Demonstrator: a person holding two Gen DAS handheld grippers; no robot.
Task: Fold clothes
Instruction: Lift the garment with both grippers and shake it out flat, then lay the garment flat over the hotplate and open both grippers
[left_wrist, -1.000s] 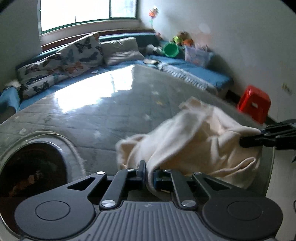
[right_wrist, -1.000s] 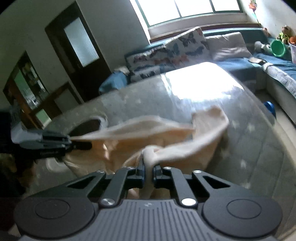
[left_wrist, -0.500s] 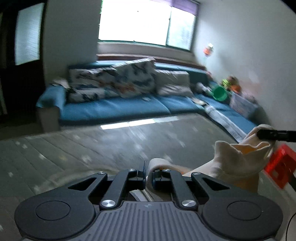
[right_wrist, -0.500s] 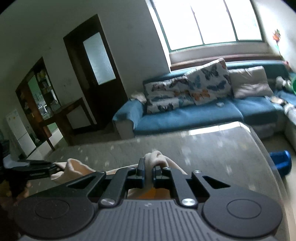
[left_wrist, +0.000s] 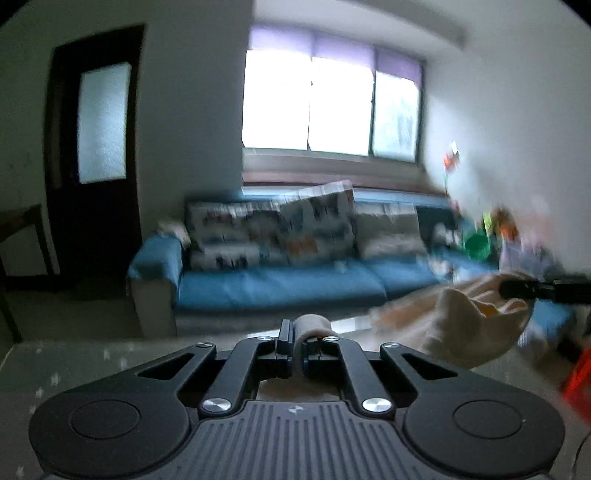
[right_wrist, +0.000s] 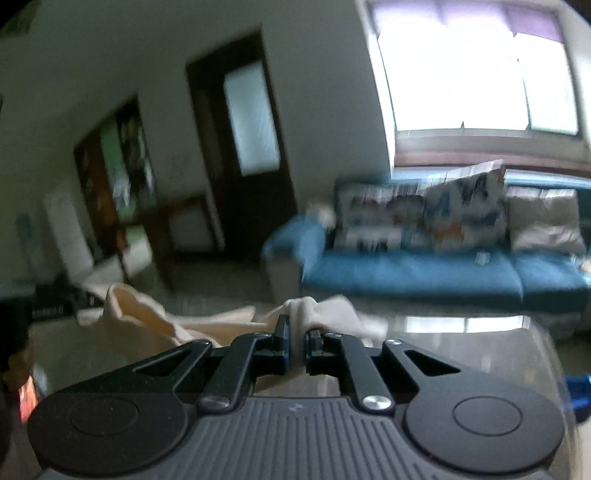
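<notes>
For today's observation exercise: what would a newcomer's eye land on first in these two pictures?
Low in the frame, the cream garment hangs pinched between the left hand-held gripper and the right hand-held gripper. Behind it, the blue sofa with patterned cushions sits under a glaring window.

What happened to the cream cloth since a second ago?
Both tools lifted the cream cloth up off the grey table. Before, it lay spread on the table; now it hangs bunched between them, and the views have tipped up toward the blue sofa and the window. Same as before: the left tool and the right tool are each pinching a bit of the cloth, nothing let go.
</notes>
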